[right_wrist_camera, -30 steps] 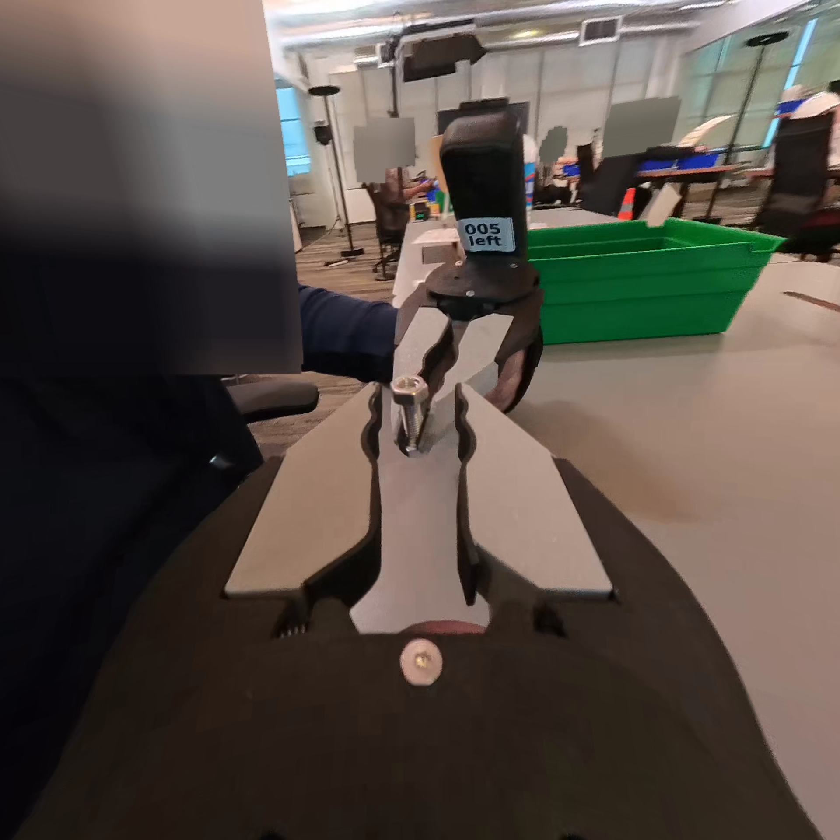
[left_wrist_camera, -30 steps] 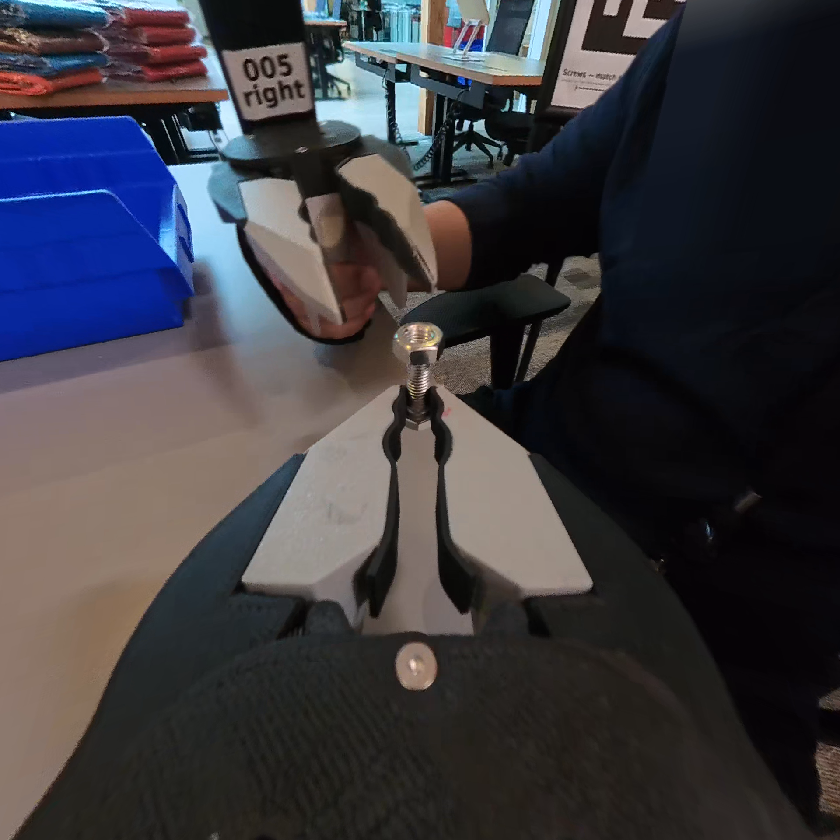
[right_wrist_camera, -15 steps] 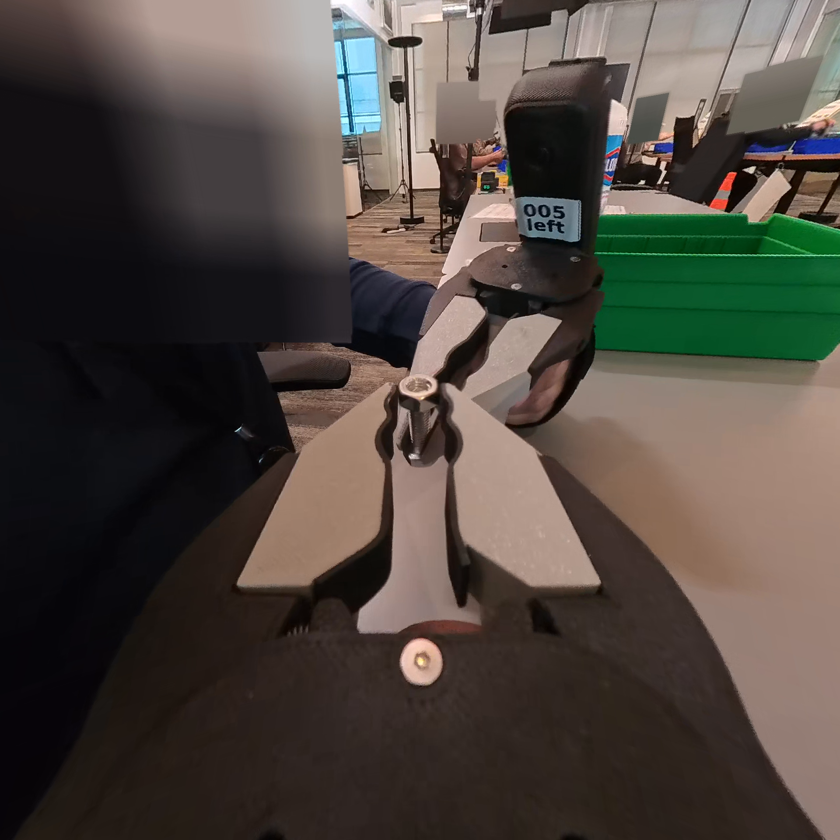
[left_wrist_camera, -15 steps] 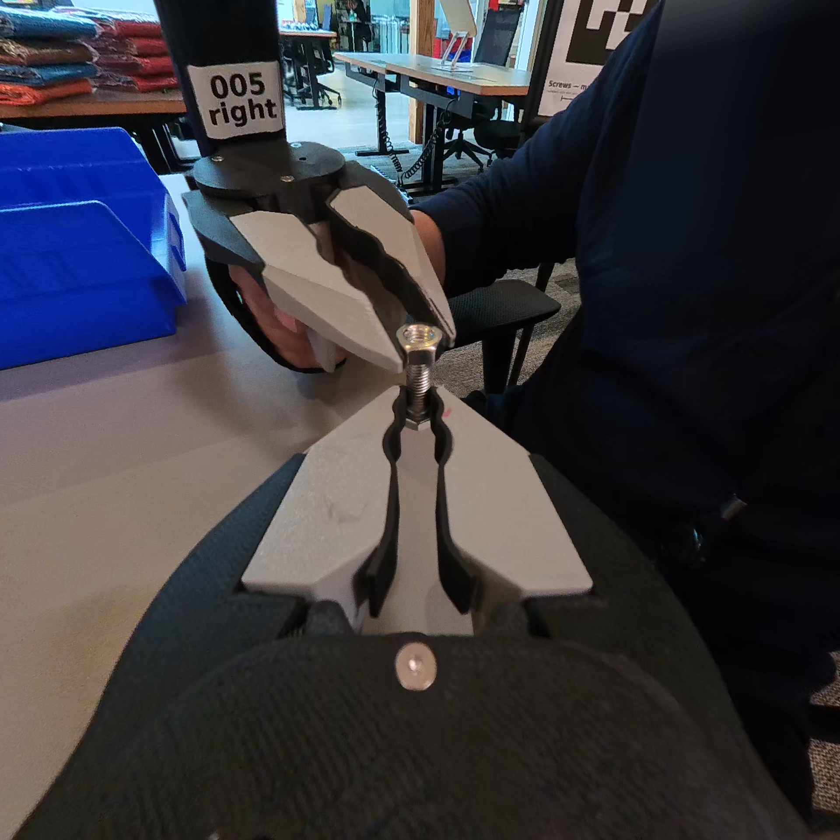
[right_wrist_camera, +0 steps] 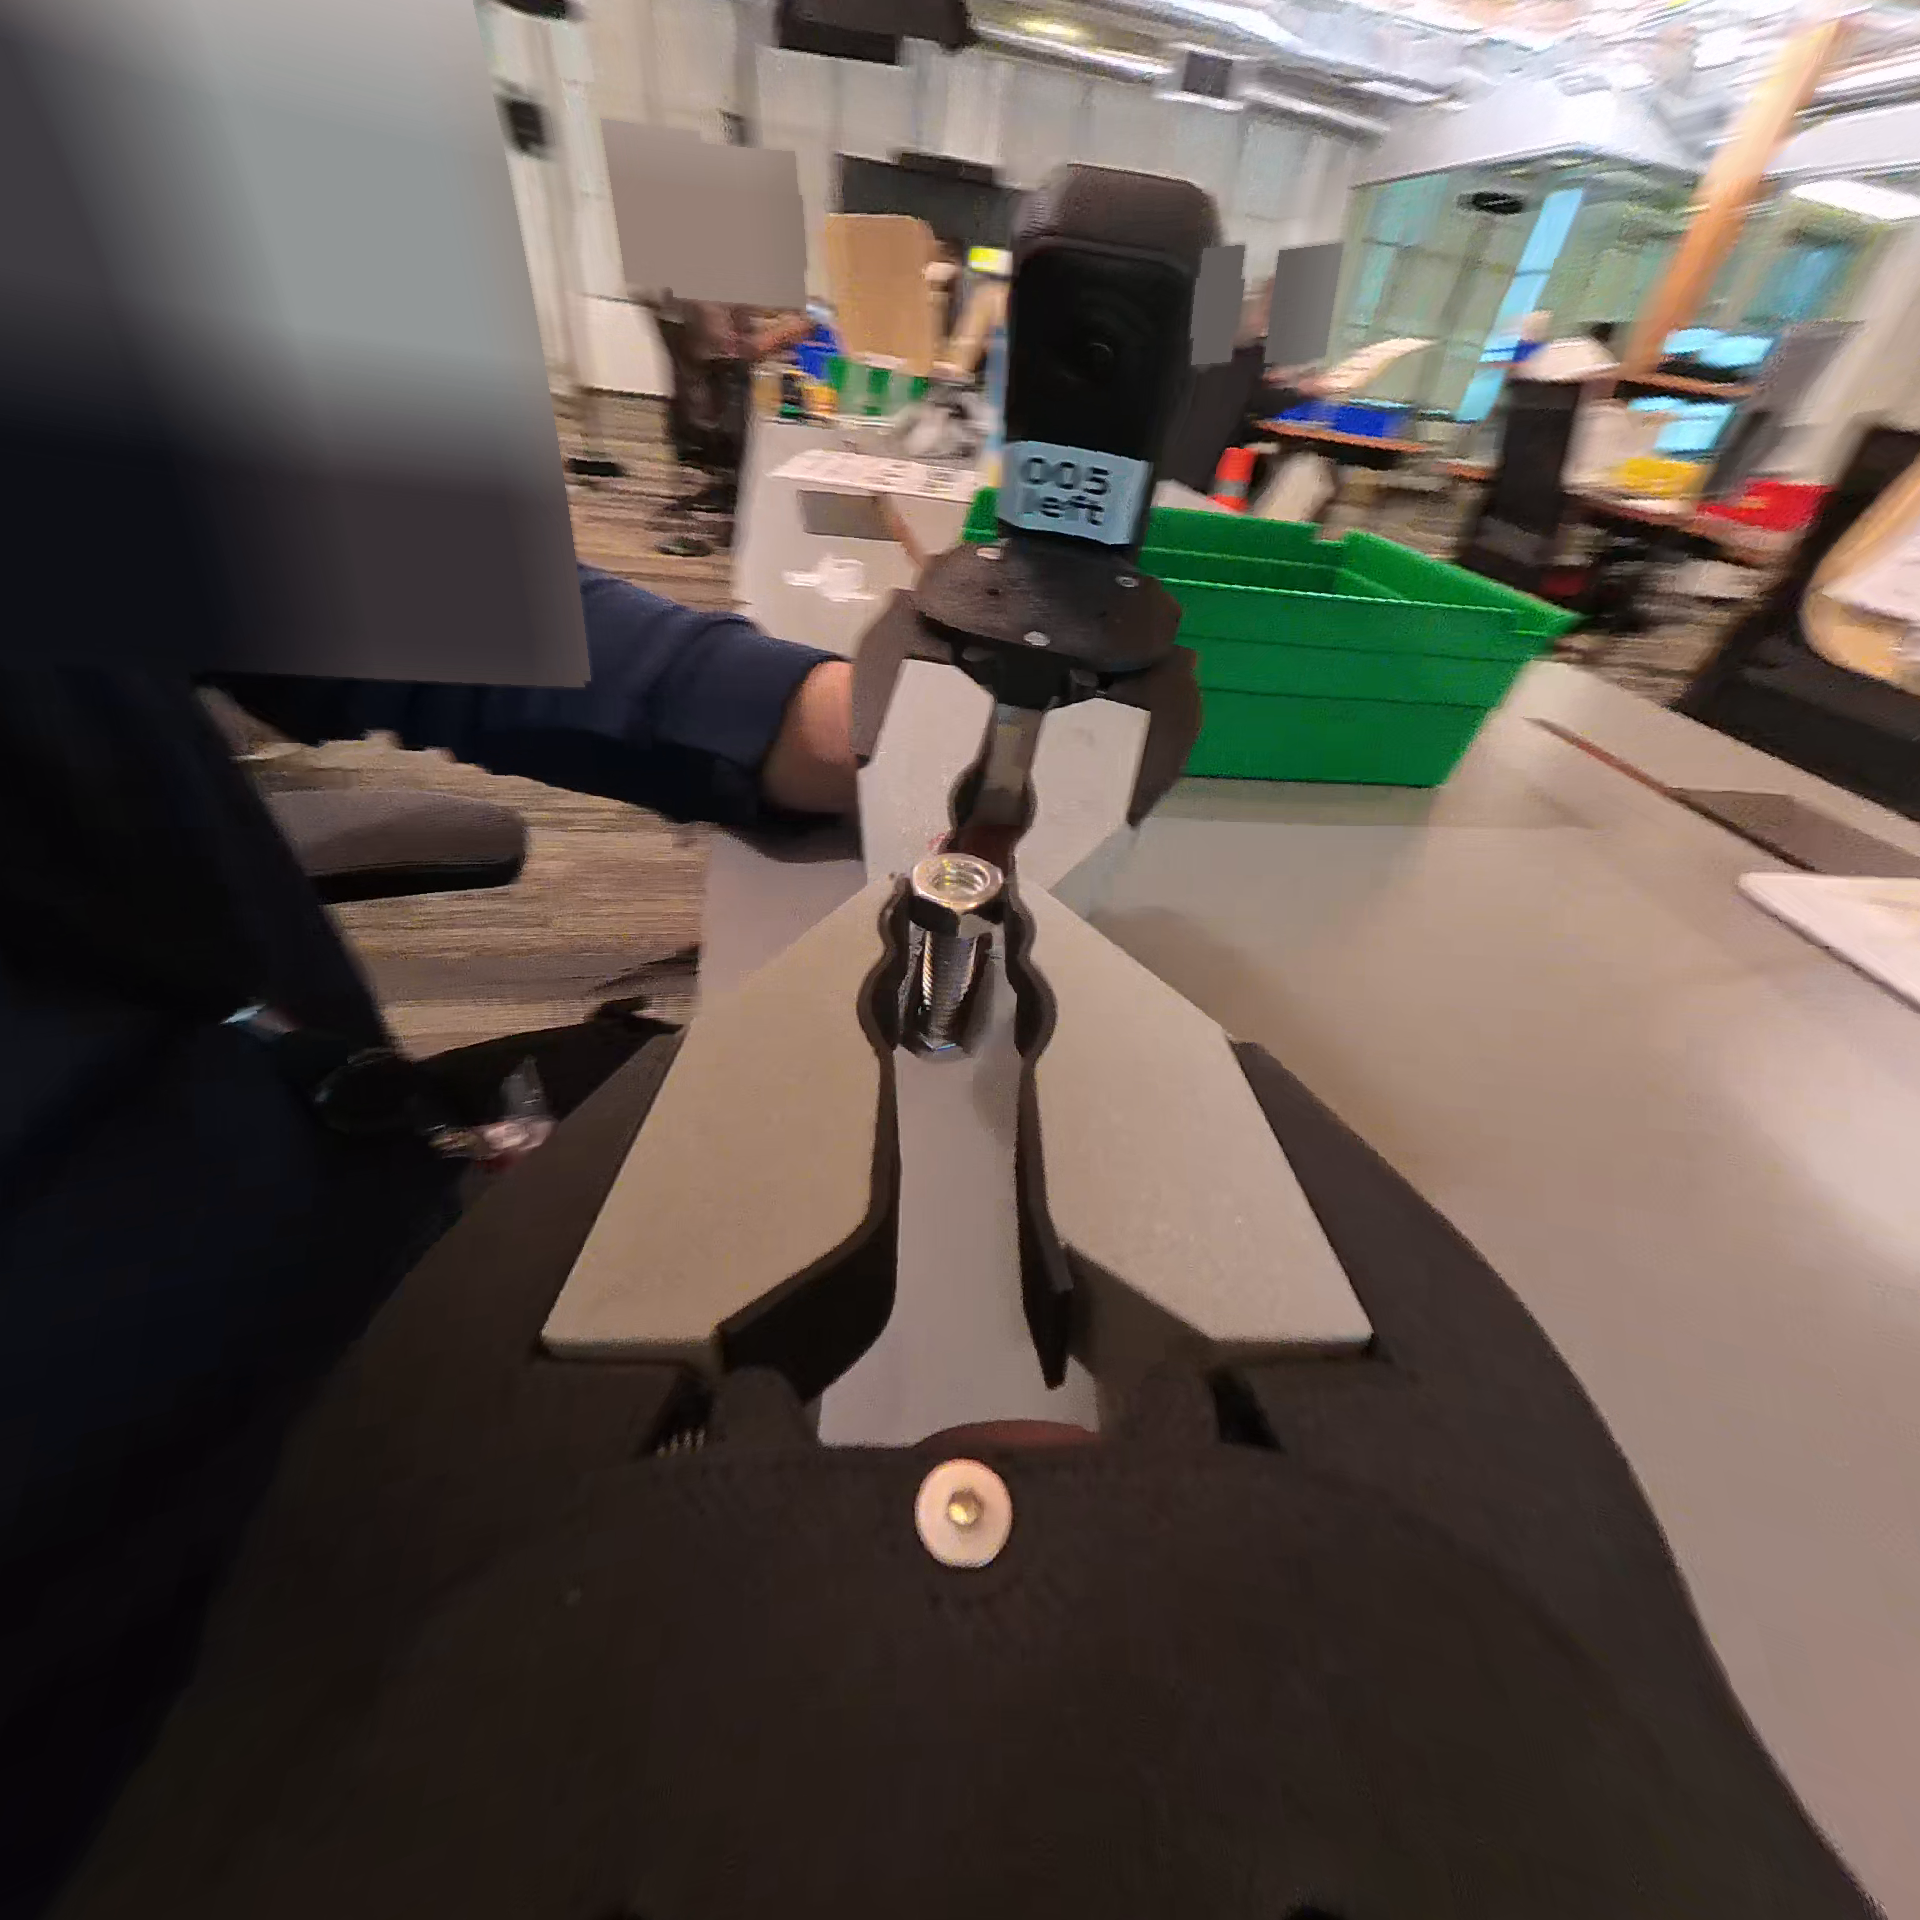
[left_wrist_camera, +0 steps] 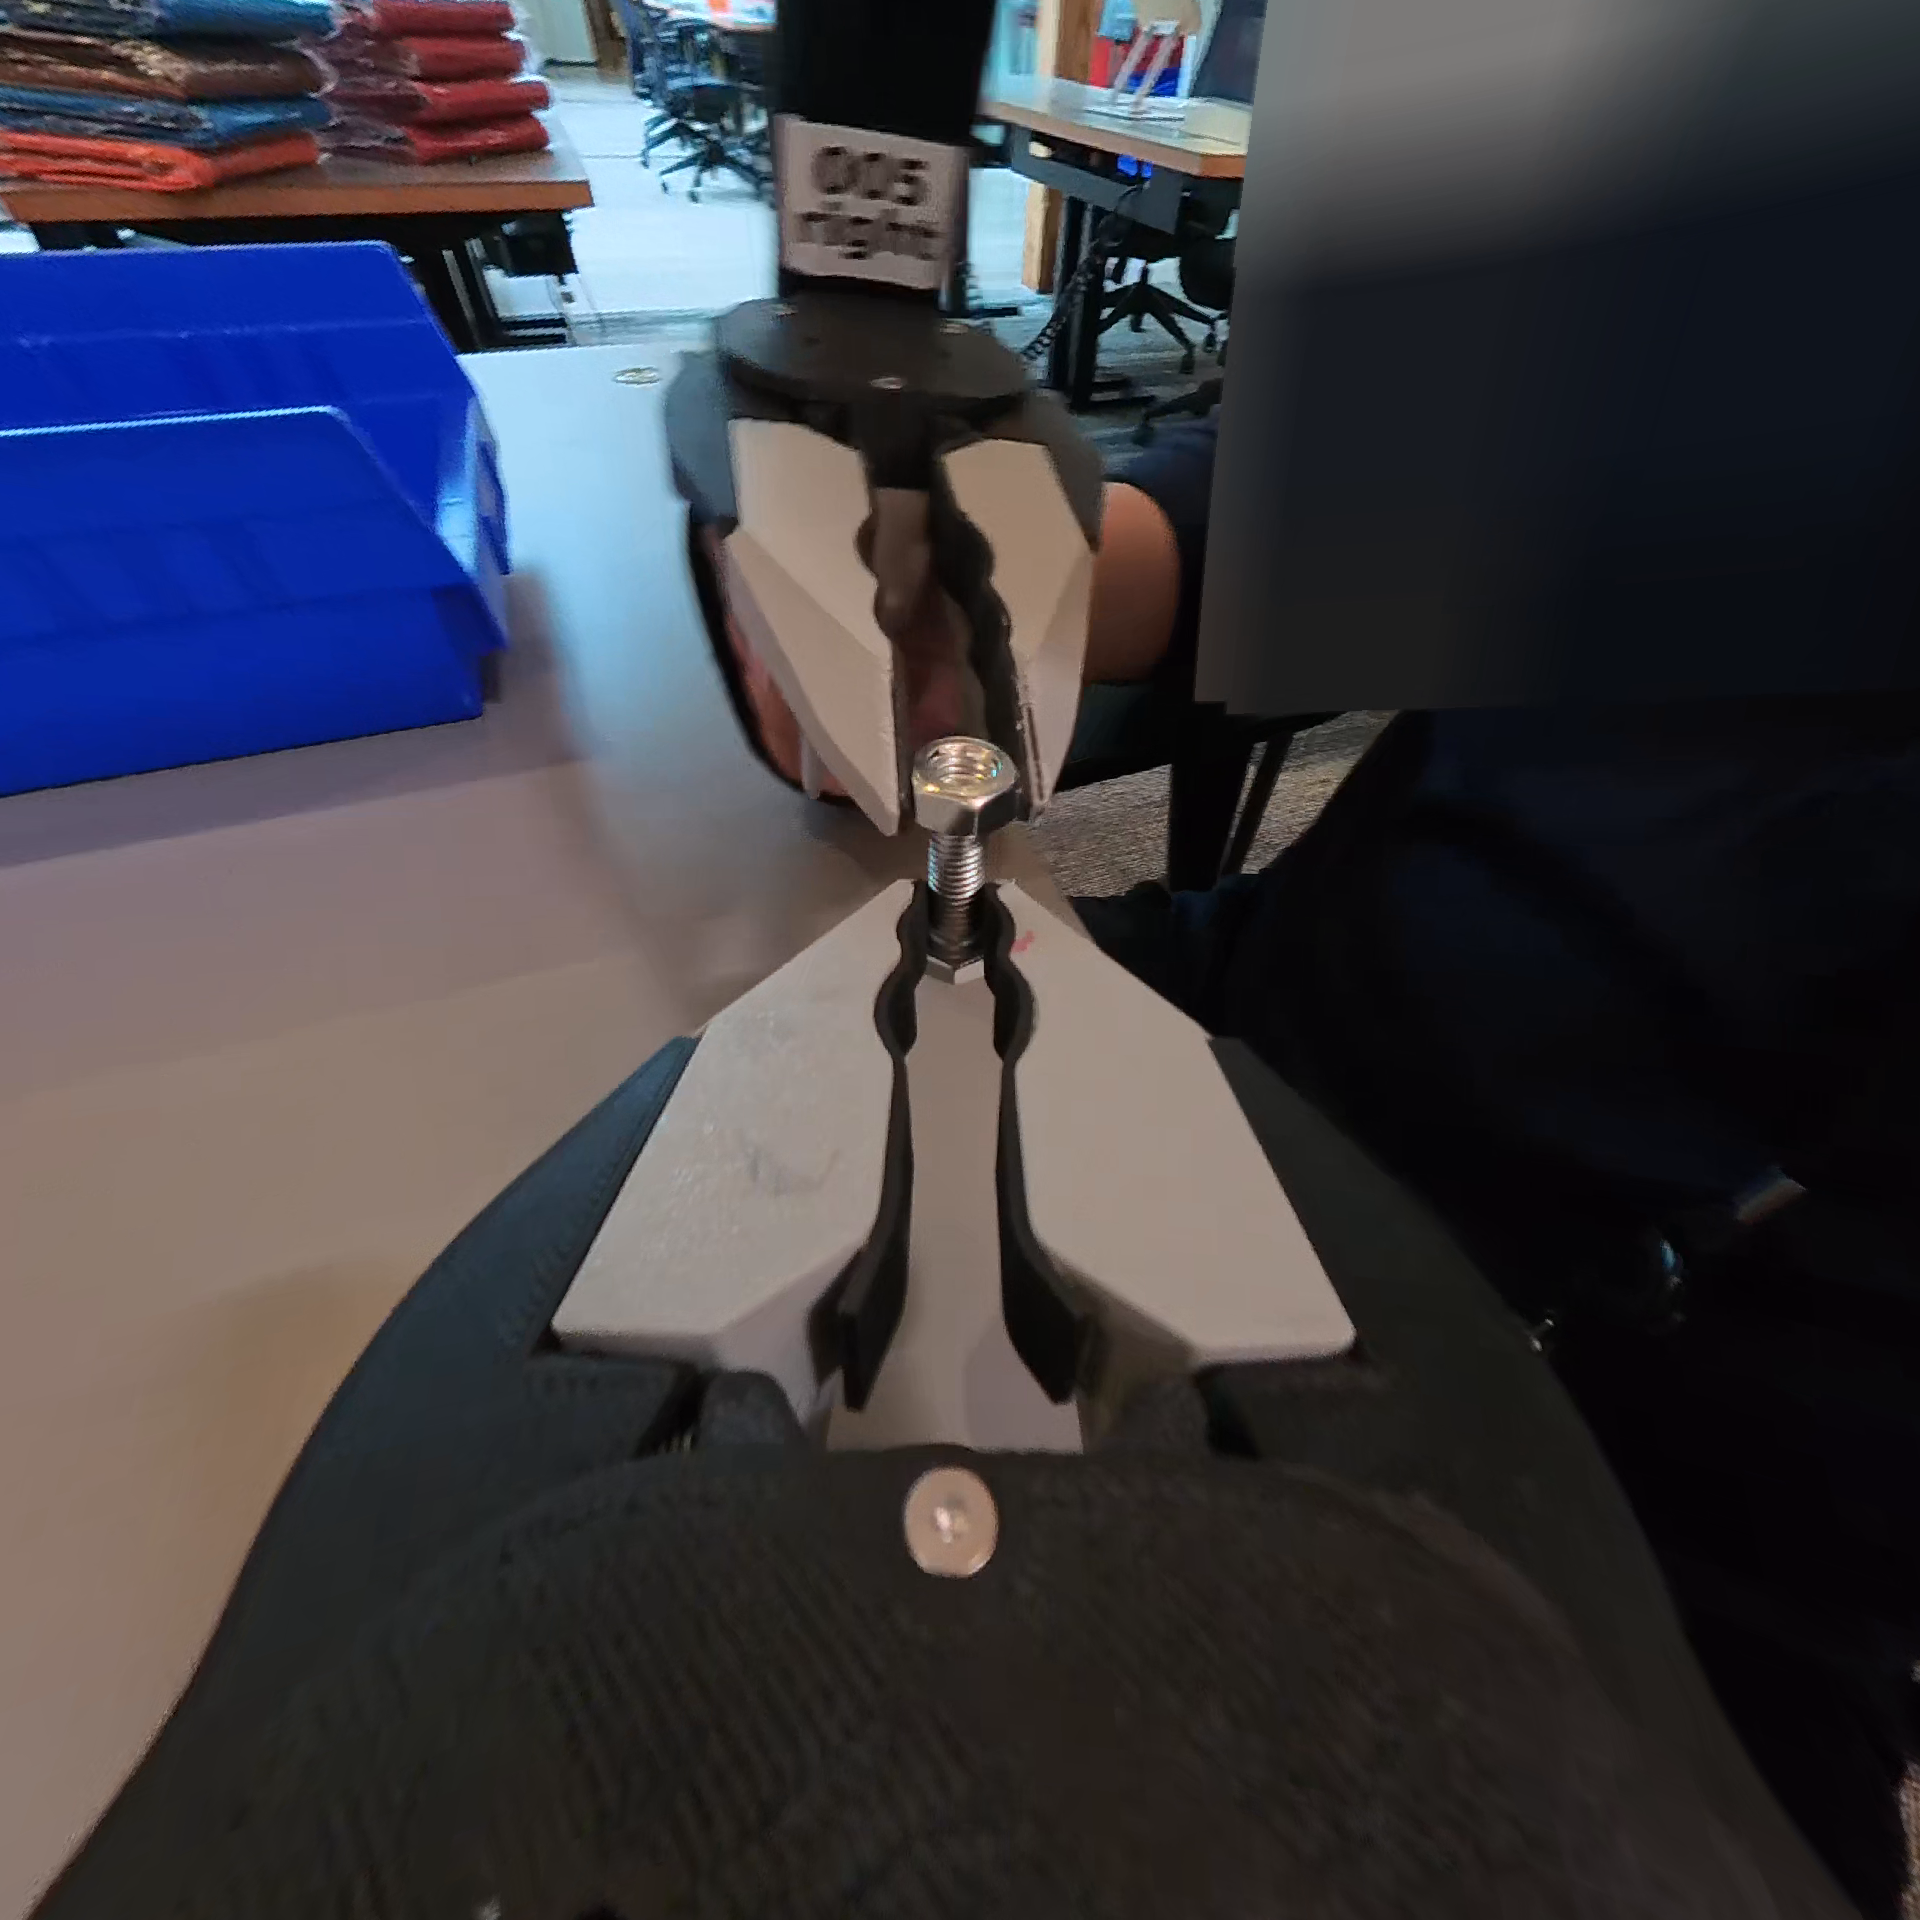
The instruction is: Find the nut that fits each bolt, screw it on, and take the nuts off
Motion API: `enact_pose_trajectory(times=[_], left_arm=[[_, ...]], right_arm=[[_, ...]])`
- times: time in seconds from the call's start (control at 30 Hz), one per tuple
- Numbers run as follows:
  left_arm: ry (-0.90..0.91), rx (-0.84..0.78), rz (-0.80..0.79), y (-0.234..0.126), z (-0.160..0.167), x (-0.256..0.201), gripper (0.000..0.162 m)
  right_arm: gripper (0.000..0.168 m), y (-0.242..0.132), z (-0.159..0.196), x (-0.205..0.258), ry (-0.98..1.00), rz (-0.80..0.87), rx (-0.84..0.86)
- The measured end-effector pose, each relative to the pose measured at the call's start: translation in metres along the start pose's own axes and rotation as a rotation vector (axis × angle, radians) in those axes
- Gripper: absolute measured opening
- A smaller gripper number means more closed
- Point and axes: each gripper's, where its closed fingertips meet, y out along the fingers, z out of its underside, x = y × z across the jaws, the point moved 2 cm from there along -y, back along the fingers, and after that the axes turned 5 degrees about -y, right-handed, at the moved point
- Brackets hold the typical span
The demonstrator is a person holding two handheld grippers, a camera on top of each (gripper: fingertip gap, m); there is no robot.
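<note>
Left hand-held gripper (left_wrist_camera: pixel 954 940) clamped on bolt (left_wrist_camera: pixel 952 871) head | shiny hex nut (left_wrist_camera: pixel 962 777) at bolt's threaded tip | right hand-held gripper (right_wrist_camera: pixel 945 914) pinching nut

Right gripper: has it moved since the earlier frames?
Yes. The right gripper came down toward the nut, away from the blue bin; its jaws now flank it.

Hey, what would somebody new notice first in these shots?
A steel bolt stands upright, its lower end clamped in the left hand-held gripper, with a hex nut at its top. The right hand-held gripper brackets that nut. A blue bin sits behind on the table.
</note>
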Motion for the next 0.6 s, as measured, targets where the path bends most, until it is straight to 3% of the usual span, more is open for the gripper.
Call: enact_pose_trajectory(times=[0.23, 0.47, 0.6], left_arm=[[-0.039, -0.004, -0.091, -0.002, 0.000, 0.016, 0.007], [-0.067, -0.001, -0.179, -0.004, 0.000, 0.029, 0.007], [-0.091, -0.007, -0.193, -0.006, 0.000, 0.033, 0.007]], right_arm=[[0.015, 0.001, 0.003, -0.014, -0.036, 0.270, 0.067], [0.015, 0.002, 0.007, -0.027, 0.100, 0.412, 0.093], [0.015, 0.003, 0.009, -0.031, 0.071, 0.468, 0.112]])
